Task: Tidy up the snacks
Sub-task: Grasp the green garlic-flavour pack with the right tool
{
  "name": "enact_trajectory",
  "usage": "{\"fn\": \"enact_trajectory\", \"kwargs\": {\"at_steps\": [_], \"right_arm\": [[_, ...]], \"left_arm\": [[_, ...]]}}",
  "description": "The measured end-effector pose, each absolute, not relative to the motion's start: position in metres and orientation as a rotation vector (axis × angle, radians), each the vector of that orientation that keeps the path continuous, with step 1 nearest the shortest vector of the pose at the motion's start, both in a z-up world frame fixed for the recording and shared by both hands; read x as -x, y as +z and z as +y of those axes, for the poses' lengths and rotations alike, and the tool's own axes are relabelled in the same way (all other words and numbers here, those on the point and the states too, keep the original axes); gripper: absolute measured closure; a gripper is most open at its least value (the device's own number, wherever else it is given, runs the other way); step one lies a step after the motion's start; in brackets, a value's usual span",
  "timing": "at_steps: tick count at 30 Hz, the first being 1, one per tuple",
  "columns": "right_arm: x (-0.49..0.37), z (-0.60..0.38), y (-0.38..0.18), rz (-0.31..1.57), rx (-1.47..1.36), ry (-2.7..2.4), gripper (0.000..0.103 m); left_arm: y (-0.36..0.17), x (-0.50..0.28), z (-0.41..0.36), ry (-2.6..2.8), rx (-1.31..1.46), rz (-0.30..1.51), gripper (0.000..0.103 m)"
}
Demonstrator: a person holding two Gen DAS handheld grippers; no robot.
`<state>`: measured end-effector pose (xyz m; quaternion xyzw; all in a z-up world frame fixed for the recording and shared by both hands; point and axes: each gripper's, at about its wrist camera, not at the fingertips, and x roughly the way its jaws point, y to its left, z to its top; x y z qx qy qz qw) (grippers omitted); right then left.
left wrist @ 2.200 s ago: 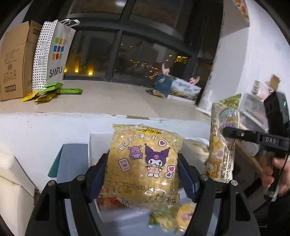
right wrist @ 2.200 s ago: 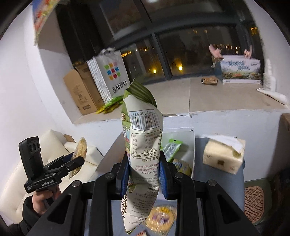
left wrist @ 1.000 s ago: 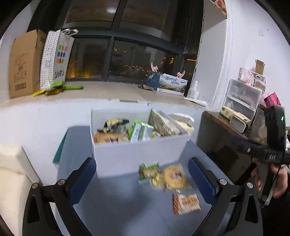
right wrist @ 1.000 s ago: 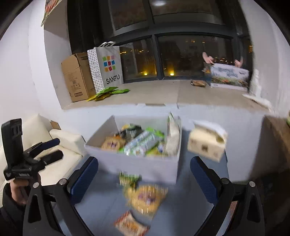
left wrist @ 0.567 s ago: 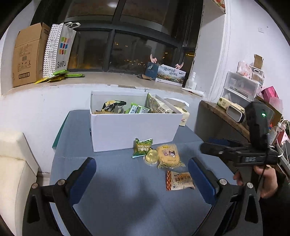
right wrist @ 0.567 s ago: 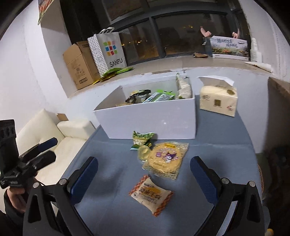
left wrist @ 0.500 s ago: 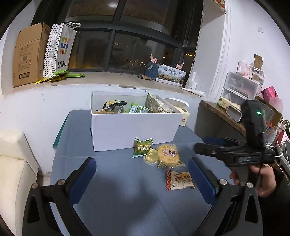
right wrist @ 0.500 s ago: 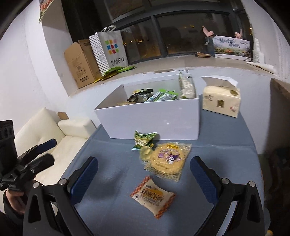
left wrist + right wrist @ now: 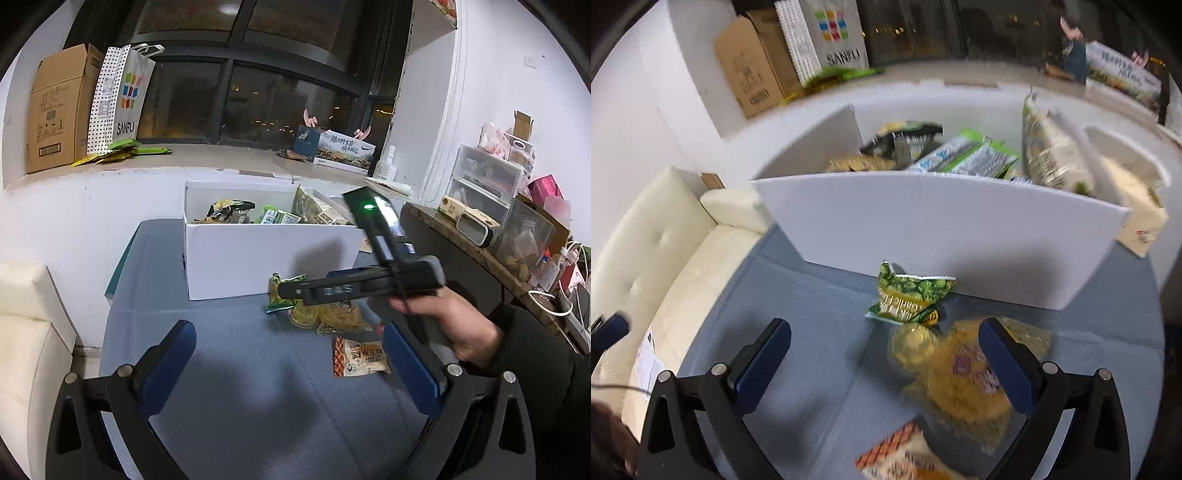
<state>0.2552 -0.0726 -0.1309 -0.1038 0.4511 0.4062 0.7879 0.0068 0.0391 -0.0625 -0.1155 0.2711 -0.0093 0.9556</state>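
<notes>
Spreading right gripper (image 9: 884, 363) wide, hovering over loose packets beside box's (image 9: 934, 221) front wall: green packet (image 9: 908, 297), yellow bag (image 9: 964, 373). Left gripper (image 9: 288, 362) also wide, empty, waiting above table (image 9: 229, 369).

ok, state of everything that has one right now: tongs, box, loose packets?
left tongs: open, empty
right tongs: open, empty, above the loose packets
white box: open top, packets inside
green packet: on the table, leaning on the box front
yellow packet: lying flat on the table
orange-edged packet: lying flat, sealed
</notes>
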Motion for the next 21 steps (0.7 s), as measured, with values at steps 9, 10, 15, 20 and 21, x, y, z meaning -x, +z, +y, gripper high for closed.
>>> {"fn": "enact_trajectory", "kwargs": {"at_steps": [9,10,15,20,21], "right_arm": [[-0.279,-0.042,-0.165,1.062,0.250,0.815,0.001],[-0.278,-0.040,-0.168,1.069,0.261,0.813,0.012],[-0.277,-0.040,-0.165,1.049,0.265,0.837,0.056],[-0.265,-0.066,-0.134,0.960,0.194,0.898,0.056],[-0.263,-0.074,-0.126,0.944,0.170,0.913,0.056]], "left_arm": [[-0.067,-0.008,0.037,-0.029,0.236,0.564,0.000],[-0.069,-0.008,0.037,-0.029,0.238,0.567,0.000],[-0.076,-0.012,0.039,-0.026,0.244,0.588,0.000],[-0.082,-0.020,0.038,-0.029,0.238,0.614,0.000],[-0.083,-0.023,0.038,-0.030,0.230,0.621,0.000]]}}
